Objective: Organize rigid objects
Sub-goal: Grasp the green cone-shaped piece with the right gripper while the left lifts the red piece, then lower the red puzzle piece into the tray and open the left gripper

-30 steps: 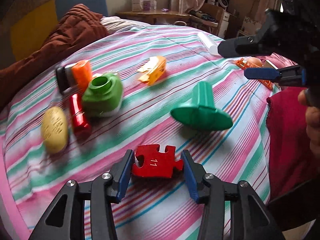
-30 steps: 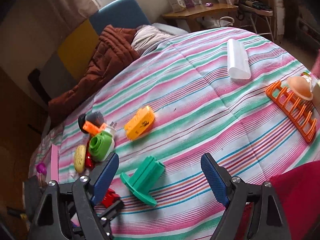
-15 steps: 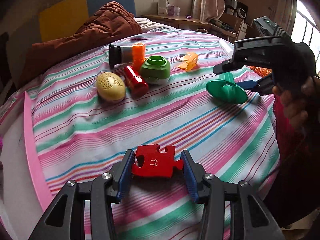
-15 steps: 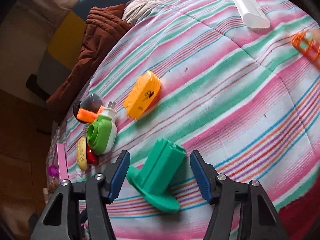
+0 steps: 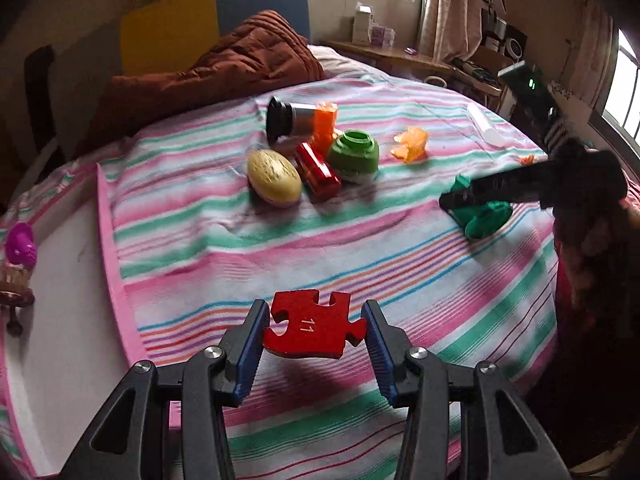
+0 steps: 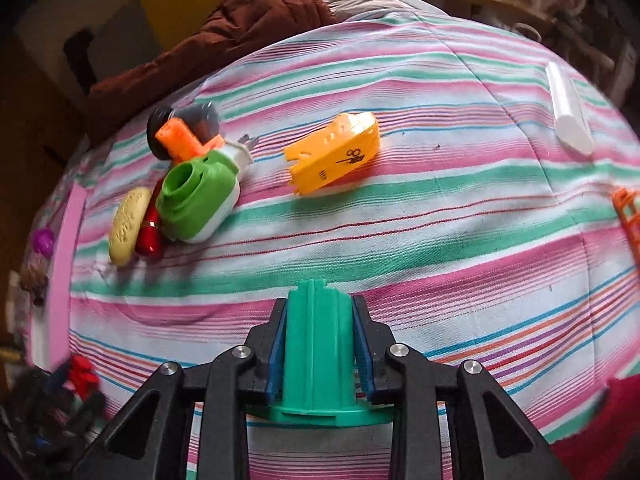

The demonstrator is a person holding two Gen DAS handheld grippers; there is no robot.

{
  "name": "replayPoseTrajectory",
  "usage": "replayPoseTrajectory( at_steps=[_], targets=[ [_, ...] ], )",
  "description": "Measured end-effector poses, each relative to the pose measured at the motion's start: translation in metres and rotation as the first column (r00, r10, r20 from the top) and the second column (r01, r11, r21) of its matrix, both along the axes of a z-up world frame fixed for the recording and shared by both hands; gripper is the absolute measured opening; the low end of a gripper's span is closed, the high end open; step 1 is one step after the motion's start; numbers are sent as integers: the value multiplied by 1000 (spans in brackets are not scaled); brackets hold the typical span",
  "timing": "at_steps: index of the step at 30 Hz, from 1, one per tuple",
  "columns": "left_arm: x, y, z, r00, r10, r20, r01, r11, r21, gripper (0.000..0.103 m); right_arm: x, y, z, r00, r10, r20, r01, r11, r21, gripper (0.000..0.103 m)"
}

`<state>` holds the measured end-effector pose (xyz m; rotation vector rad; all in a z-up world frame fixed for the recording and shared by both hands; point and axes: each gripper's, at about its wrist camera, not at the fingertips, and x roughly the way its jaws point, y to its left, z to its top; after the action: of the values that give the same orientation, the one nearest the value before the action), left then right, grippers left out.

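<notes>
My left tool (image 5: 314,330) pinches a red puzzle piece (image 5: 314,330), numbered eleven, by its two side edges and holds it clear of the bed (image 5: 360,248). My right tool (image 6: 318,344) has just been closing; its blue pads (image 6: 277,344) now press both sides of the ribbed stem of a green flanged part (image 6: 316,356), whose flange sits nearest the camera.

Progress, as I judge it: a group already lies together on the far left of the bed, namely a yellow oval piece (image 5: 274,176), a red cylinder (image 5: 318,172), a green cap-shaped object (image 5: 354,156), an orange block (image 5: 325,122) and a black-and-silver cylinder (image 5: 288,120), several of them touching. Two pieces are in hand. Still lying apart are an orange-yellow clipper-shaped item (image 6: 334,154), a white tube (image 6: 568,114) and an orange rack (image 6: 630,216) at the right edge.

The surface is a striped bedspread in pink, green and white. A brown quilt (image 5: 216,68) lies bunched at the head, and a window with curtains and a cluttered wooden shelf stand behind.
</notes>
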<state>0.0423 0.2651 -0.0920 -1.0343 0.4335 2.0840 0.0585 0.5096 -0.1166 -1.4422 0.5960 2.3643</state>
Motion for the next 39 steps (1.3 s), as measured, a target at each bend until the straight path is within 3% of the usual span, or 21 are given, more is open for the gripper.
replayPoseTrajectory(
  at_steps=[3,14,25,30,39],
  targets=[
    [2,-7,14,1000,18,-13,-17,1000,18,48,-1,-7,0,1000,25,14,-26,997,66,31],
    [-7,-37,50,989,134,-62,-131,990,44,48,-7,-18,0,998,56,21,-58,990,127,31],
    [-32,-99,62,951,305,-51,-301,951,71,48,-4,-24,1,996,91,14,-92,978,189,30],
    [-48,-137,57,919,395,-14,-392,916,80,48,-1,-27,2,995,99,11,-99,974,205,30],
    [-77,-227,43,806,591,39,-592,803,74,48,0,-27,1,994,109,15,-109,967,229,30]
  ],
)
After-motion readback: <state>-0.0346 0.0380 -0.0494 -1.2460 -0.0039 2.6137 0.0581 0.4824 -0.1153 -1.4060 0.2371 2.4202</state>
